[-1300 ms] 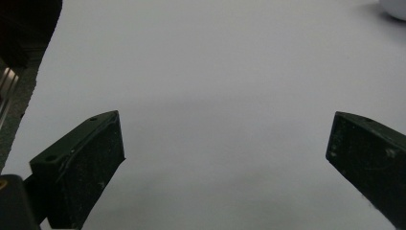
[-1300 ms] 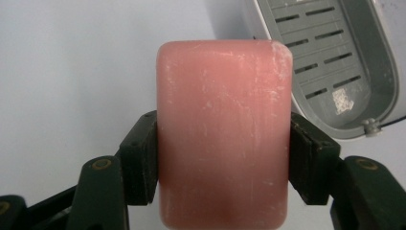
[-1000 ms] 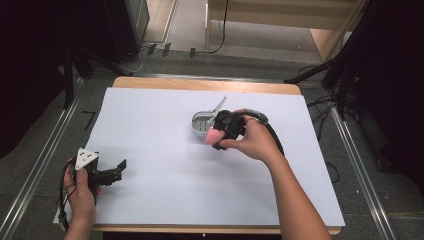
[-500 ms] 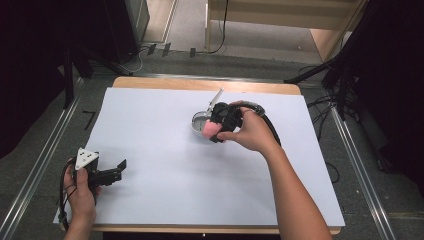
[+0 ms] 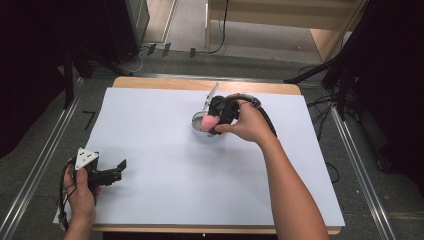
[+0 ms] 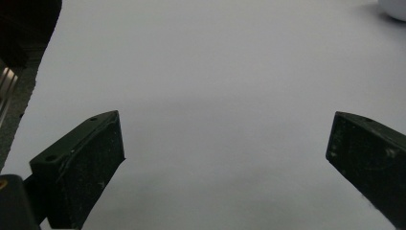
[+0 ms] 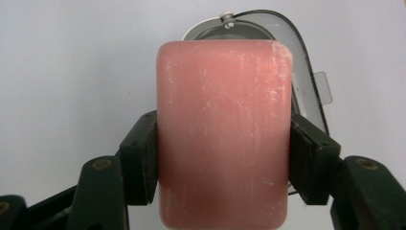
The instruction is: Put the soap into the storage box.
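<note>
A pink, rounded, scuffed soap bar is held upright just above a round metal container with a raised clear lid.

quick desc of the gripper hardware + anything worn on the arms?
Both grippers are black. The left gripper carries a grey three-cornered plate and trails a black cable. The right gripper has a black cable looping behind it. Jaws are blocky, scuffed. Forearms bare, no sleeves.

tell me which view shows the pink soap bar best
The right gripper view: the pink soap bar sits close up, clamped between the right tool, scuffs visible. The high view shows a small pink patch above the metal container.
</note>
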Action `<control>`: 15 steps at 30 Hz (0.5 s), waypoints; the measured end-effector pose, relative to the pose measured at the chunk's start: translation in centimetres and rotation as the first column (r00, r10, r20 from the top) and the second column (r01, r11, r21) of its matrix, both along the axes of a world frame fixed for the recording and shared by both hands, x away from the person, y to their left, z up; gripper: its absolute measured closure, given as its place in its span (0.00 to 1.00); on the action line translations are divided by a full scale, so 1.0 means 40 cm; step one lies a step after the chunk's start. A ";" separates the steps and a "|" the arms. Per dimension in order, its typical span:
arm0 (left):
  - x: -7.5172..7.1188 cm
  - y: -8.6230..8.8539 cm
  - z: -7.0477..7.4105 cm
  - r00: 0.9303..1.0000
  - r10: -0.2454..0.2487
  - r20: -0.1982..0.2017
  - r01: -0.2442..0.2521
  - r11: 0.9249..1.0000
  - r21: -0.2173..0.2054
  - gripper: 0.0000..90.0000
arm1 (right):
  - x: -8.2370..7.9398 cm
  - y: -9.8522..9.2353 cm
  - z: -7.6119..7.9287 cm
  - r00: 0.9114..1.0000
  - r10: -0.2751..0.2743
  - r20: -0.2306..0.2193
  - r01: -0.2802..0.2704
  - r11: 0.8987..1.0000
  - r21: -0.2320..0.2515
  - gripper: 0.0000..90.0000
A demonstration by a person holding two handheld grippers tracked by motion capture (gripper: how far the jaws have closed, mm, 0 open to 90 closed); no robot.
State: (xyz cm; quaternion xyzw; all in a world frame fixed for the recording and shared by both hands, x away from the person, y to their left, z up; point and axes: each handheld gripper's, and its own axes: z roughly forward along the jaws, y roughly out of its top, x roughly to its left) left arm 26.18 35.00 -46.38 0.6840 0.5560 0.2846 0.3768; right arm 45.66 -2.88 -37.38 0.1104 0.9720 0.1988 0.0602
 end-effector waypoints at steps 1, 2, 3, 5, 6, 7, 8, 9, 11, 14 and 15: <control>0.000 0.000 0.000 1.000 0.000 0.000 0.000 1.000 0.000 0.00 | 0.000 0.000 0.000 1.000 0.000 0.000 0.000 1.000 0.000 0.43; 0.000 0.000 0.000 1.000 0.000 0.000 0.000 1.000 0.000 0.00 | 0.006 0.003 0.000 1.000 0.002 0.006 -0.002 1.000 -0.003 0.43; 0.000 0.000 0.000 1.000 0.000 0.000 0.000 1.000 0.000 0.00 | 0.010 0.004 0.000 1.000 0.006 0.006 -0.006 1.000 -0.001 0.43; 0.000 0.000 0.000 1.000 0.000 0.000 0.000 1.000 0.000 0.00 | 0.013 0.006 -0.001 1.000 0.009 0.010 -0.009 1.000 0.001 0.43; 0.000 0.000 0.000 1.000 0.000 0.000 0.000 1.000 0.000 0.00 | 0.020 0.007 -0.004 1.000 0.012 0.017 -0.012 1.000 -0.001 0.43; 0.000 0.000 0.000 1.000 0.000 0.000 0.000 1.000 0.000 0.00 | 0.020 0.007 -0.004 1.000 0.012 0.017 -0.012 1.000 -0.001 0.43; 0.000 0.000 0.000 1.000 -0.001 0.000 0.001 1.000 0.000 0.00 | 0.026 0.008 -0.007 1.000 0.016 0.016 -0.016 1.000 -0.009 0.43; 0.000 0.000 0.000 1.000 -0.001 0.000 0.001 1.000 0.000 0.00 | 0.026 0.008 -0.007 1.000 0.016 0.016 -0.016 1.000 -0.009 0.43; 0.000 0.001 0.000 1.000 -0.002 -0.001 0.002 1.000 -0.002 0.00 | 0.036 0.009 -0.013 1.000 0.024 0.016 -0.024 1.000 -0.012 0.43; 0.000 0.001 0.000 1.000 -0.001 -0.001 0.001 1.000 -0.002 0.00 | 0.042 0.014 -0.019 1.000 0.020 0.015 -0.020 1.000 -0.018 0.43; 0.000 0.001 0.000 1.000 -0.002 -0.001 0.002 1.000 -0.002 0.00 | 0.042 0.014 -0.019 1.000 0.020 0.015 -0.020 1.000 -0.018 0.43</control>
